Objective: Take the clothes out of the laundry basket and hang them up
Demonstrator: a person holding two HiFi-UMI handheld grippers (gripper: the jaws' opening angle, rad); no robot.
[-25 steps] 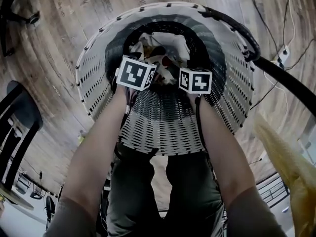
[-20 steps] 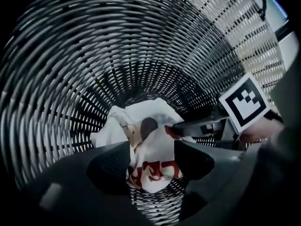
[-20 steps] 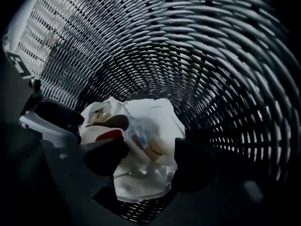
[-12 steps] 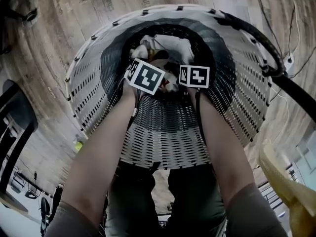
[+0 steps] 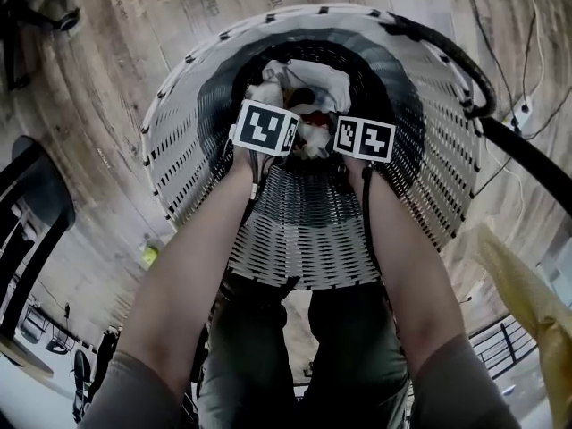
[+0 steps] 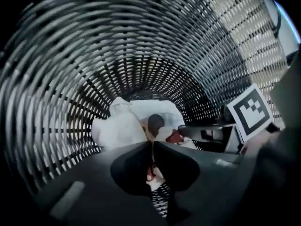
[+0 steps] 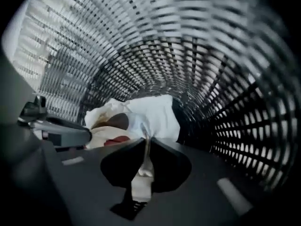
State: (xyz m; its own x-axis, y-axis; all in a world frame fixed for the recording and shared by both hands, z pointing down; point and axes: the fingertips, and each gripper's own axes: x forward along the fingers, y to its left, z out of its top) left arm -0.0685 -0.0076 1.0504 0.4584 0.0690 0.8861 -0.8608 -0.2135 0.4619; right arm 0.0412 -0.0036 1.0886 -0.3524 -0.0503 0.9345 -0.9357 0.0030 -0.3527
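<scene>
Deep woven laundry basket (image 5: 174, 150) stands on the wood floor, with a white printed garment (image 5: 313, 83) bunched at its bottom. Best lifted straight up, both sides level, clear of the rim. 2 forearms reach down inside, side by side. The left gripper (image 6: 152, 149) and right gripper (image 7: 146, 145) each pinch a fold of the garment.

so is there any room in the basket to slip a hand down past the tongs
Bare wall of the basket shows between the forearms, and outside each pair of tongs. The bottom is crowded: the clothes sit there, with the left tongs and right tongs both clamped on them.
</scene>
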